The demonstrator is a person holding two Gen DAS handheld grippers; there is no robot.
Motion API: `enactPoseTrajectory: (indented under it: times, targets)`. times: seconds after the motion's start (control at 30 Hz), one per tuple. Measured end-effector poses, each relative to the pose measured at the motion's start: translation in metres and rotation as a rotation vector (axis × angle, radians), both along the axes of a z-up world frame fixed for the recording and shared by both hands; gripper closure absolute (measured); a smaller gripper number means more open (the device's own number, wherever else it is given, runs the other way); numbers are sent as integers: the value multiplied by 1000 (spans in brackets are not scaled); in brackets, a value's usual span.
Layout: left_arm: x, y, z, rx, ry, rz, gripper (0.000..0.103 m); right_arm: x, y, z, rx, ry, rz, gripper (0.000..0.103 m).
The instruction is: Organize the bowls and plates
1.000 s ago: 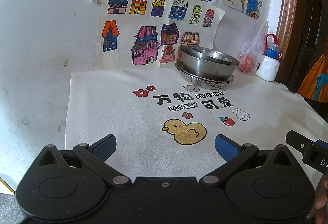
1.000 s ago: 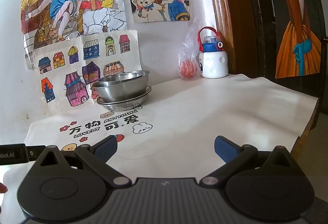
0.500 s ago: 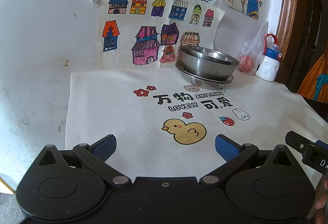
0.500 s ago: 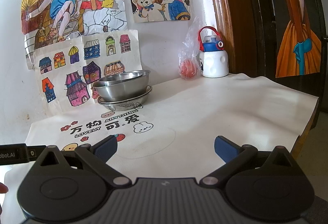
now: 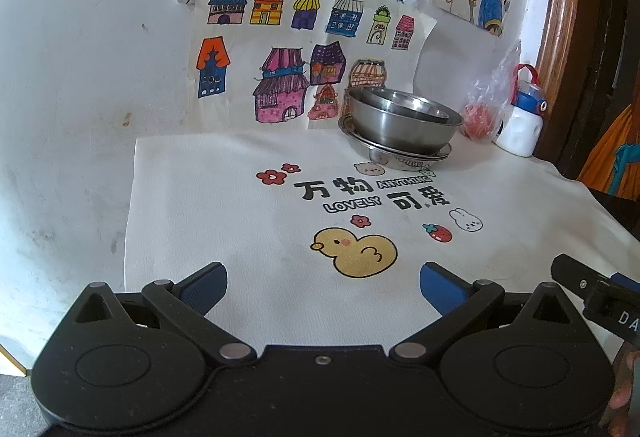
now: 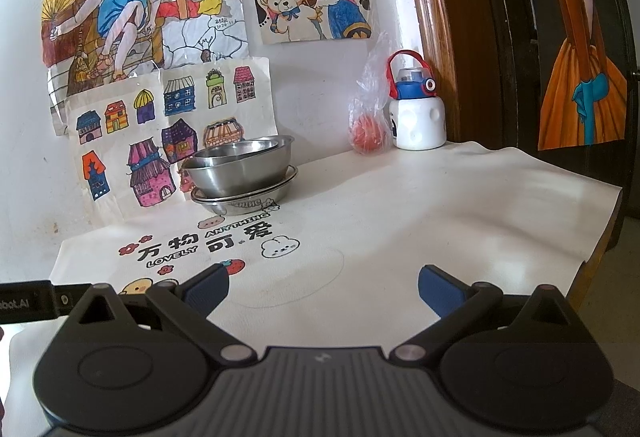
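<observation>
Two steel bowls [image 5: 404,125] are sitting nested, one inside the other, and they are resting on two stacked steel plates [image 5: 394,156], so four pieces of metal dishware are standing in a single pile. One white bottle [image 6: 417,117] with a red and blue lid is standing near the wall. One clear plastic bag [image 6: 369,117] holding something red is leaning just beside it. One white mat [image 6: 420,213] printed with cartoons is covering the table. Three coloured drawings [image 6: 176,129] are hanging on the white wall, and one more picture of an orange dress [image 6: 580,85] is hanging on the dark door.
</observation>
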State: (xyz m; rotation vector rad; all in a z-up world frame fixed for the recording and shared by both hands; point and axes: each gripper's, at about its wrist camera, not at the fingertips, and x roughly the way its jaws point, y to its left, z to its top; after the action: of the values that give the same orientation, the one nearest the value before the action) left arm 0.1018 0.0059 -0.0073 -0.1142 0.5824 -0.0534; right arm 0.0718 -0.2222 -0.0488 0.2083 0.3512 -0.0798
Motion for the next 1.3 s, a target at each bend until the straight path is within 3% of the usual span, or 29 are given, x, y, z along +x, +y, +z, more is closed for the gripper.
enactPoseTrajectory:
  times: [1.3]
  targets:
    - [2,-5,-1,18,4,-8,1,5,4,-5,8,15,6,0]
